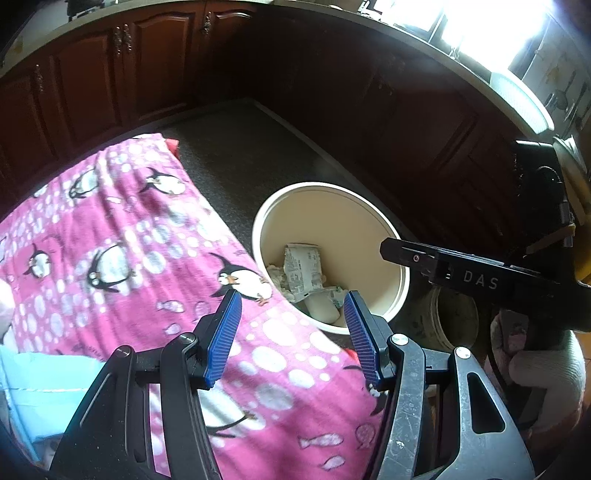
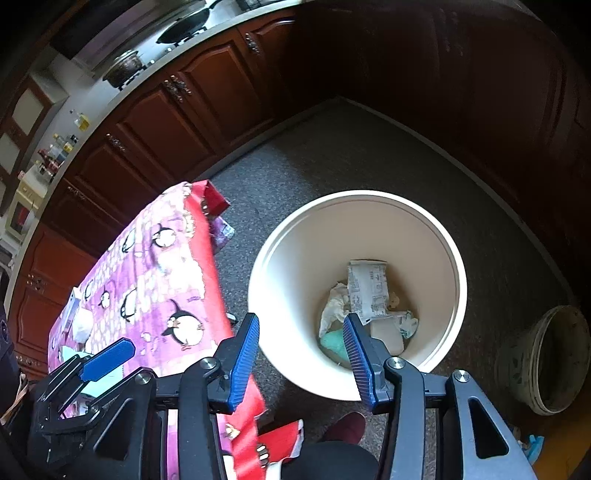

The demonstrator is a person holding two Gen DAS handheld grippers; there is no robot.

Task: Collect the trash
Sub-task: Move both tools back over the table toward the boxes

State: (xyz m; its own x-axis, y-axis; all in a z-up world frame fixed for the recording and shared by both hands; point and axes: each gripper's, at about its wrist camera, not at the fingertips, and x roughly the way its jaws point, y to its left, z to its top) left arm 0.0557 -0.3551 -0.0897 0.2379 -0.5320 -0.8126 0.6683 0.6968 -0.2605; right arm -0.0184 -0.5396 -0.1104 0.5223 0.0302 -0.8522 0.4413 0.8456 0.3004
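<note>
A cream bucket (image 2: 280,258) stands on the floor beside a table with a pink penguin cloth (image 1: 122,236). Inside the bucket lie crumpled white paper (image 2: 334,306), a printed wrapper (image 2: 367,290) and a pale green piece (image 2: 334,343). My right gripper (image 2: 300,360) is open and empty, above the bucket's near rim. My left gripper (image 1: 292,338) is open and empty, over the table's edge next to the bucket (image 1: 332,214). The right gripper's body (image 1: 480,277) shows at the right of the left wrist view. On the table lie a white wad (image 2: 82,325) and a light blue sheet (image 1: 44,384).
Dark wooden cabinets (image 2: 177,122) line the back and right. A smaller dirty bucket (image 2: 550,358) stands on the floor at the right. The floor is grey carpet (image 2: 351,155). A stove with pans (image 2: 184,26) sits on the counter.
</note>
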